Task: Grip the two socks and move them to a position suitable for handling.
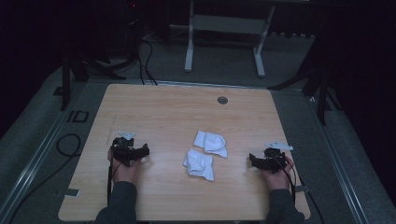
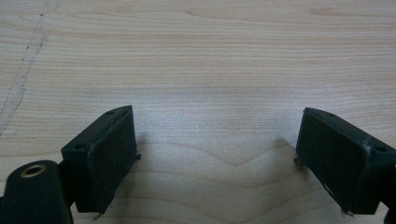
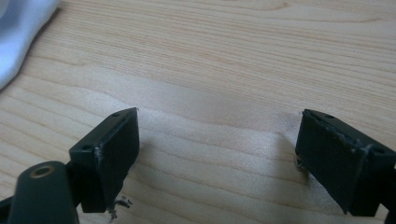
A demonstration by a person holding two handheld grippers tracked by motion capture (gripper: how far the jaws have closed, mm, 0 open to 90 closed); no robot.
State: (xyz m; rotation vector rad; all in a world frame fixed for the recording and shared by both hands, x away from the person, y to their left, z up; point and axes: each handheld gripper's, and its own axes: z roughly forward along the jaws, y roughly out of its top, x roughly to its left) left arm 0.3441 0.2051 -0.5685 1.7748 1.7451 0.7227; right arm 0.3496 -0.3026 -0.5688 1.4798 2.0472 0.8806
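Two crumpled white cloths lie near the middle of the wooden table (image 1: 154, 112): one (image 1: 211, 143) farther back, the other (image 1: 200, 164) nearer the person. My left gripper (image 1: 144, 151) rests on the table at the left, held in a hand, jaws wide apart with only bare wood (image 2: 215, 140) between them. At the right my right gripper (image 1: 252, 161) rests the same way, open, with bare wood (image 3: 215, 144) between its jaws. A corner of white cloth (image 3: 18, 32) shows at the top left of the right gripper view.
A round grommet hole (image 1: 222, 100) sits near the table's far edge. Beyond the table stands a white metal frame (image 1: 224, 28) on grey carpet, with black cables (image 1: 70, 144) on the floor at the left and tripod legs at both sides.
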